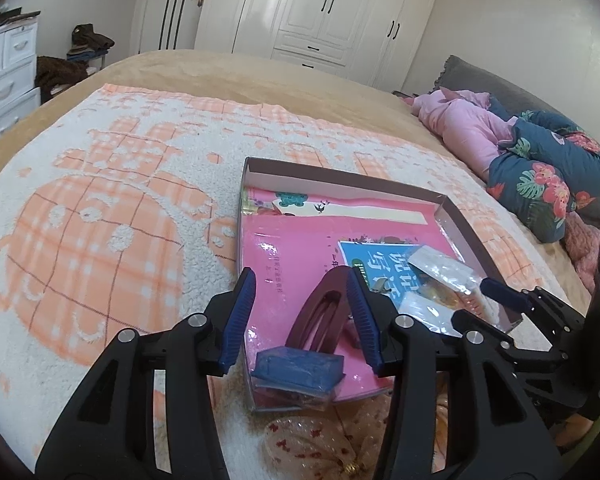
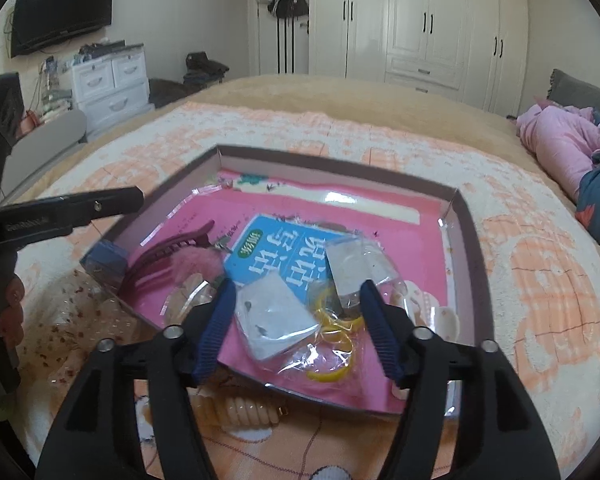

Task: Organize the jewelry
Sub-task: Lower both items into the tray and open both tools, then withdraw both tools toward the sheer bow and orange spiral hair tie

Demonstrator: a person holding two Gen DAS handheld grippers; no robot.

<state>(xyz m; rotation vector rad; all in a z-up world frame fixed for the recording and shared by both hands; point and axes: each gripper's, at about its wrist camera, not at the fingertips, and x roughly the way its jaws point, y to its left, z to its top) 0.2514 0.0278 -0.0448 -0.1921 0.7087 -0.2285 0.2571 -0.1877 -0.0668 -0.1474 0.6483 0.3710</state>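
Nearest, on the bed's orange-and-white blanket [image 1: 100, 208], a cream ridged hair clip [image 2: 240, 410] and a clear spotted bag [image 1: 320, 444] lie just outside the near edge of the shallow box [image 2: 466, 232], so the sorting looks unfinished. The right gripper [image 2: 296, 320] hangs wide open and empty over the box's near right part, its jaws straddling a flat grey packet [image 2: 276, 316] and a clear bag of yellow rings [image 2: 334, 344]. The left gripper [image 1: 300, 312] is also wide open and holds nothing; its jaws stand either side of the dark red hair claw [image 1: 320, 316], with a small blue box [image 1: 300, 368] at the near left corner just below. Farther in, a blue printed card [image 2: 276, 256] lies on the pink lining. The likely trouble is the slippery film: closing on the ring bag could pinch only loose plastic, letting the rings slide or dragging the grey packet along. The curved claw could squirt out of the left jaws if caught off-centre, and pressing down may tip the light box on the soft bed. The two grippers work close together and could knock
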